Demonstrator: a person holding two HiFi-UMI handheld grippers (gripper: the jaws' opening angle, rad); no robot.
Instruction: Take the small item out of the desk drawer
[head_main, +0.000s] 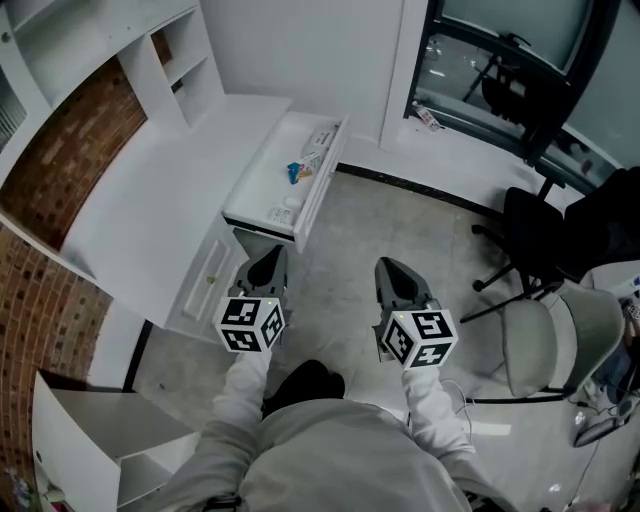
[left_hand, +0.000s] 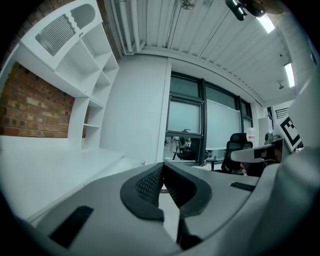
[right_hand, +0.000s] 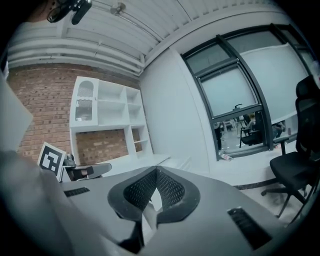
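**One camera looks down from the head; two look out level from the grippers.**

The head view sits above the person and faces steeply down at the floor. It has the desk (head_main: 150, 200) at 10 o'clock, the drawer (head_main: 272, 185) at 12 and the chair (head_main: 545, 230) at 3. The left gripper (head_main: 265, 262) and right gripper (head_main: 398, 272) are close below centre. The left gripper view sits low along its own jaws and faces nearly level toward the window (left_hand: 200, 117) at 12, with shelves (left_hand: 85, 75) at 10. The right gripper view faces the same end of the room, with the window at 2 and the shelves at 9. All three views share the desk, chair and window. Each gripper view catches the other gripper's cube at its edge.
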